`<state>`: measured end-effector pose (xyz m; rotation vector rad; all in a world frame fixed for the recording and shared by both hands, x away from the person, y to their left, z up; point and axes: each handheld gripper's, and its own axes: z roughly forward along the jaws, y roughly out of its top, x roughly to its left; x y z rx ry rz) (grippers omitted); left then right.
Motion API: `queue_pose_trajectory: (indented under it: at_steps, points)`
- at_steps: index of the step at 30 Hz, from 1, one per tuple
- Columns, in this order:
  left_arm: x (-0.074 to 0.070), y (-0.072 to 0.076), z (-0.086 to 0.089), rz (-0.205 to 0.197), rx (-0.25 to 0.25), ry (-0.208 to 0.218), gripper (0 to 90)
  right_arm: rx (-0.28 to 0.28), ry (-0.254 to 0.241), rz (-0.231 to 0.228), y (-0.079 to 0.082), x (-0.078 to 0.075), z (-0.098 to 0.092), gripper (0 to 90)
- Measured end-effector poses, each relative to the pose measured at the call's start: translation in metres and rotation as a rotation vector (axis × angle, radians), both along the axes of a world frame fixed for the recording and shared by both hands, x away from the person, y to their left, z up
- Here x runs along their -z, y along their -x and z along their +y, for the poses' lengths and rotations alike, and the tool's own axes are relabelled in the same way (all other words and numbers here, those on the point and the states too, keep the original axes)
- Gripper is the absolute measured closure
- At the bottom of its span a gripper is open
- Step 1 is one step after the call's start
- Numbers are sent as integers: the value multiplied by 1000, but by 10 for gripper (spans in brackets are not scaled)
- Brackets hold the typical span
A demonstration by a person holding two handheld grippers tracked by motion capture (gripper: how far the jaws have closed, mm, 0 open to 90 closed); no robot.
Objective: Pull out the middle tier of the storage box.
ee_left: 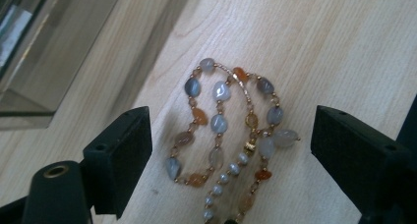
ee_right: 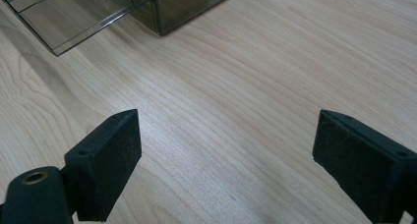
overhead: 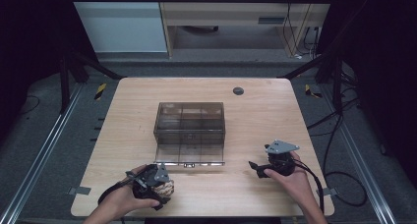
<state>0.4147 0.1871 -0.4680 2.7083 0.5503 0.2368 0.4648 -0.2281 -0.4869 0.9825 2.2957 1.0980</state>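
Observation:
A string of grey, orange and pearl-white beads (ee_left: 219, 123) lies coiled on the wooden table (overhead: 255, 121) near its front left edge. My left gripper (ee_left: 231, 135) hovers over it, open, one black jaw on each side and neither touching the beads. In the high view the beads (overhead: 167, 188) peek out from under the left gripper (overhead: 156, 187). My right gripper (overhead: 256, 169) rests at the front right, pointing left. It is open (ee_right: 226, 145) above bare wood, with nothing between the jaws.
A smoky transparent compartment box (overhead: 190, 123) stands mid-table, its clear front tray (overhead: 190, 154) pulled out toward me; its corner shows as the box (ee_left: 44, 47) and the box (ee_right: 98, 8). A grey grommet (overhead: 238, 91) sits at the back. Metal rails and cables flank the table.

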Motion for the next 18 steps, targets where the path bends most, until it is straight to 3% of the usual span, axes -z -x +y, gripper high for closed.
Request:
queue_pose_trajectory:
  at_steps: [7, 18]
  points:
    - [2, -1, -4, 12, 2, -3, 169, -2, 2, 0, 0, 0, 0, 113]
    - [4, -4, -4, 52, 0, -2, 300, -1, 4, 6, 1, 0, -1, 112]
